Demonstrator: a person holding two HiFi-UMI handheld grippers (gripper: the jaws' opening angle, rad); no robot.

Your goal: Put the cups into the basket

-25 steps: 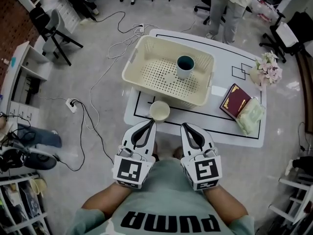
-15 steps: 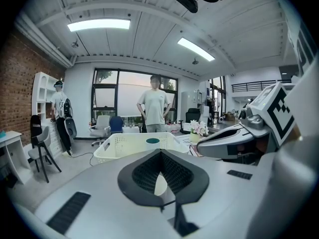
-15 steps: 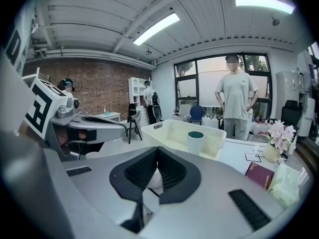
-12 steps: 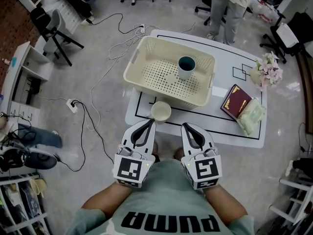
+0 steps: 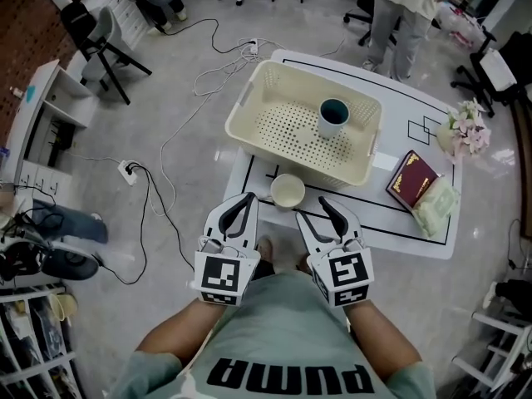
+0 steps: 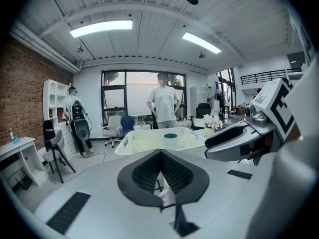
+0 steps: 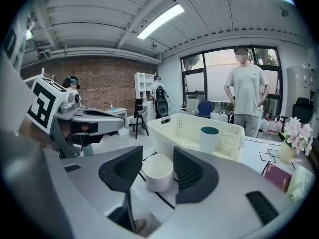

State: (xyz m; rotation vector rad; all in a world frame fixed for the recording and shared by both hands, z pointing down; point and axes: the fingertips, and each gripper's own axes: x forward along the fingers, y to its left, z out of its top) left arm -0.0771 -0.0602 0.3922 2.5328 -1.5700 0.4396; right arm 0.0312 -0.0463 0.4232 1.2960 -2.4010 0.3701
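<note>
**A:** From the head view first: where do the cups stand?

**B:** The pale cup (image 5: 288,191) sits upright on the worktop (image 5: 399,110), just outside the basket (image 5: 249,98), by its near wall. The teal-lined cup (image 5: 334,116) is already standing inside. Both claws hang just short of the worktop's near edge.

**A:** And the left gripper view?

**B:** The left claw (image 6: 160,153) has its jaws together with nothing between them. The basket is well ahead.

**A:** The right gripper view?

**B:** The right claw (image 7: 157,154) has just been opening. Its jaws stand apart, and the pale cup shows in the gap, ahead of the pads and untouched.

**A:** How will it handle?

**B:** I'd judge it stiff, smooth-walled, empty and fairly light. It should hold its shape, but it could slide or tip. I'd pinch the wall at the rim, one pad inside and one outside, or span the body low if the gap allows.
</note>
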